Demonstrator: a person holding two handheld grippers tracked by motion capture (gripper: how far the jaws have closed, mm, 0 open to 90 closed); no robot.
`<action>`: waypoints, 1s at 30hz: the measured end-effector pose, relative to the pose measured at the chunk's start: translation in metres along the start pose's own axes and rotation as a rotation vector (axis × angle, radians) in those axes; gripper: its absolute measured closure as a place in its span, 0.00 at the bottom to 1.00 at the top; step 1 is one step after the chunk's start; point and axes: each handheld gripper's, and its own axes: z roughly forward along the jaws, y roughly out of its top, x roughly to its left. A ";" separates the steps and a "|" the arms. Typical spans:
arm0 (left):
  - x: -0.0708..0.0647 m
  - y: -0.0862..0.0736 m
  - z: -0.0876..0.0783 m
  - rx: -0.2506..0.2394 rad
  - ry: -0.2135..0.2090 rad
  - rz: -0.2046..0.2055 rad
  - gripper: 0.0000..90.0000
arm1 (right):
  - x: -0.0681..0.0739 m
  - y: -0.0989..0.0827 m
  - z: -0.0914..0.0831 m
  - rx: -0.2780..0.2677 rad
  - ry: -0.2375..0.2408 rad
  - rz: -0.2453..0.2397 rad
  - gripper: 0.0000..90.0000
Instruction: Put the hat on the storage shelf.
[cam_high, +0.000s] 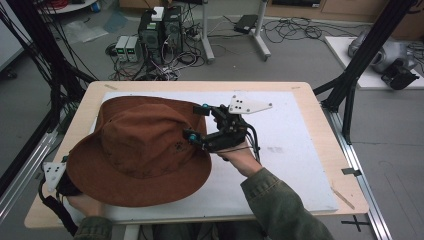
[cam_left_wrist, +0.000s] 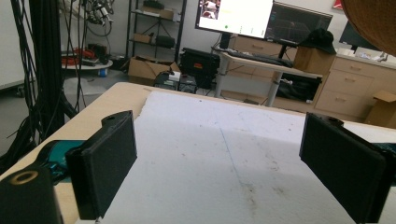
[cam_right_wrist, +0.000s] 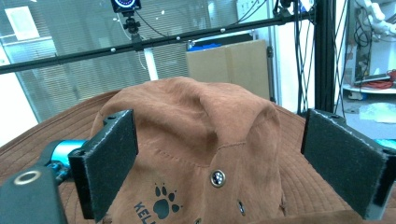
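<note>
A brown suede brimmed hat (cam_high: 140, 147) lies on the white board (cam_high: 285, 150), covering its left half. My right gripper (cam_high: 197, 121) is at the hat's right side, jaws open and aimed at the crown. In the right gripper view the crown (cam_right_wrist: 201, 126), with a paw print and a snap button, stands between and beyond the open right gripper (cam_right_wrist: 219, 163), and the pads touch nothing. My left gripper (cam_high: 56, 177) sits at the table's near left corner, its jaws hidden under the brim. In its own view the left gripper (cam_left_wrist: 219, 172) is open over bare board, with the brim (cam_left_wrist: 373, 21) overhead.
The board rests on a wooden table (cam_high: 320, 115); its right half is bare. Black frame posts (cam_high: 360, 65) stand at the table's right and left sides. Computers and tangled cables (cam_high: 160, 35) sit on the floor beyond the far edge.
</note>
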 end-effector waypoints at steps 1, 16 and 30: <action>0.000 0.000 0.000 0.000 -0.001 0.000 0.12 | 0.000 0.001 -0.002 -0.002 0.001 0.003 0.12; -0.002 -0.001 0.000 0.004 -0.004 0.009 0.12 | -0.009 0.007 -0.058 -0.034 -0.123 -0.019 0.12; -0.001 0.000 -0.001 -0.002 -0.002 0.000 0.12 | -0.018 -0.011 -0.153 -0.061 -0.506 -0.051 0.12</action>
